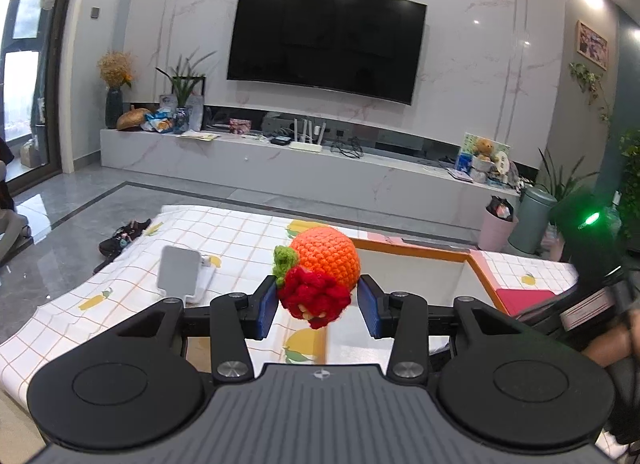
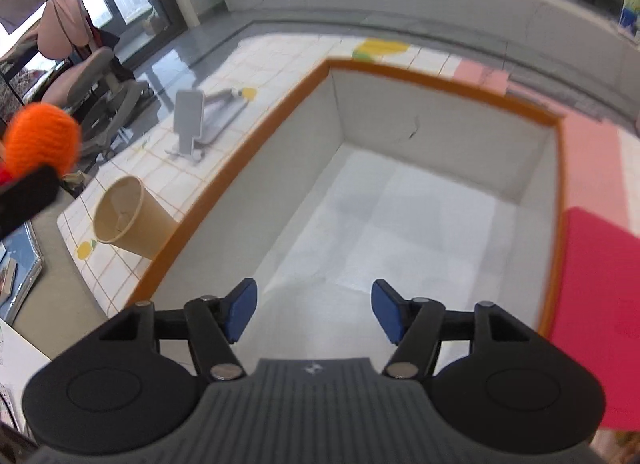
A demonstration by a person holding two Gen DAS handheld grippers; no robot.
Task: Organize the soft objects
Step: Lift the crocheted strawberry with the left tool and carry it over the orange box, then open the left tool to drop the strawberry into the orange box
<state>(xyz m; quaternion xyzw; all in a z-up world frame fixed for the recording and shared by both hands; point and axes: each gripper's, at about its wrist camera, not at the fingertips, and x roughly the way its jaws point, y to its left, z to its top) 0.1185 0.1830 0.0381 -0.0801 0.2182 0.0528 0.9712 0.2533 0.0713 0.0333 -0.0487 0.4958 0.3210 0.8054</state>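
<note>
My left gripper [image 1: 318, 304] is shut on a crocheted toy [image 1: 320, 276]: an orange ball with a red knitted part and a green leaf. It holds the toy in the air above the table, just left of the box [image 1: 476, 264]. The toy also shows at the left edge of the right wrist view [image 2: 42, 136]. My right gripper [image 2: 314, 310] is open and empty, hovering over the box [image 2: 248, 156], which has an orange rim, grey walls and a white floor with nothing in it.
A checked tablecloth [image 1: 224, 236] covers the table. A grey phone stand [image 2: 190, 120] and a tipped paper cup [image 2: 128, 220] lie left of the box. Pink and red sheets [image 2: 600, 264] lie to its right. A chair [image 2: 92, 76] stands beyond the table.
</note>
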